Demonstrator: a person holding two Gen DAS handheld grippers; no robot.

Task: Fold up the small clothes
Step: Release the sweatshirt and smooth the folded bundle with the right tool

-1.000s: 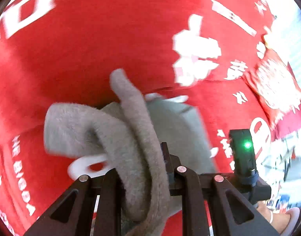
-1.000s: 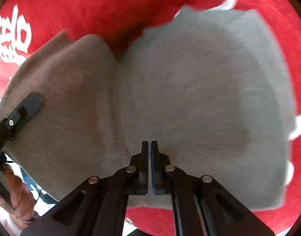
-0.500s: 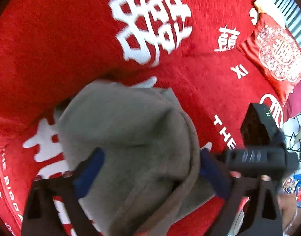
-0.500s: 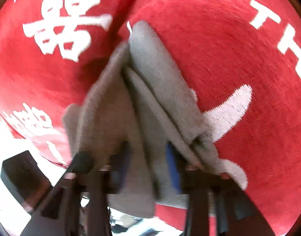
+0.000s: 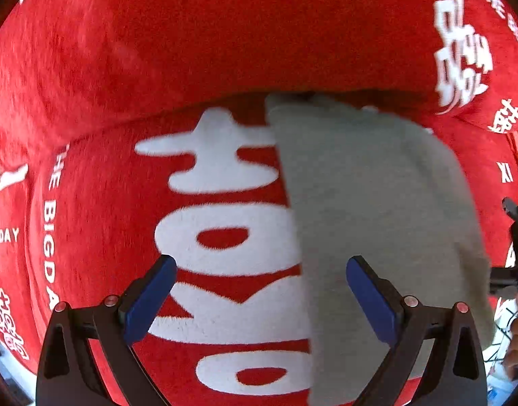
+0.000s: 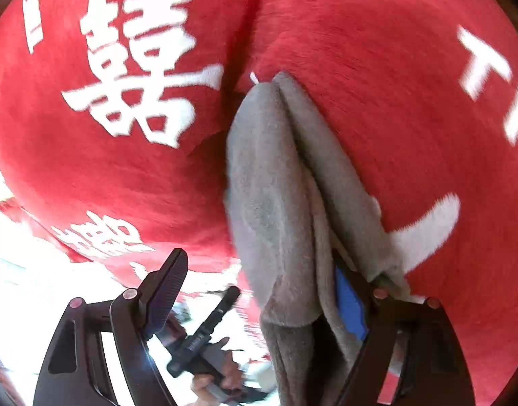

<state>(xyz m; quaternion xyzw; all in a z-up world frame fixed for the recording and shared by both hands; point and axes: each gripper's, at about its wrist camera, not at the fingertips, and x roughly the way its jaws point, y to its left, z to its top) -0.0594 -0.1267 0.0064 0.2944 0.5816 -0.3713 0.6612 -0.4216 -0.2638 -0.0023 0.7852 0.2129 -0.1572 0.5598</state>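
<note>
A red plush sofa cover with white lettering (image 5: 130, 67) fills both views. On it lies a grey fleece garment (image 5: 370, 209), folded into a long strip; in the left wrist view its long axis runs from 12 o'clock at the seat-back crease to 6 o'clock. The left gripper (image 5: 259, 291) hovers above with jaws wide apart, its right pad over the cloth, pressing nothing. The right gripper (image 6: 262, 284) has just been opening; 2 bunched folds stand between its spread jaws, draped over the blue pad (image 6: 348, 301) at 5 o'clock.
</note>
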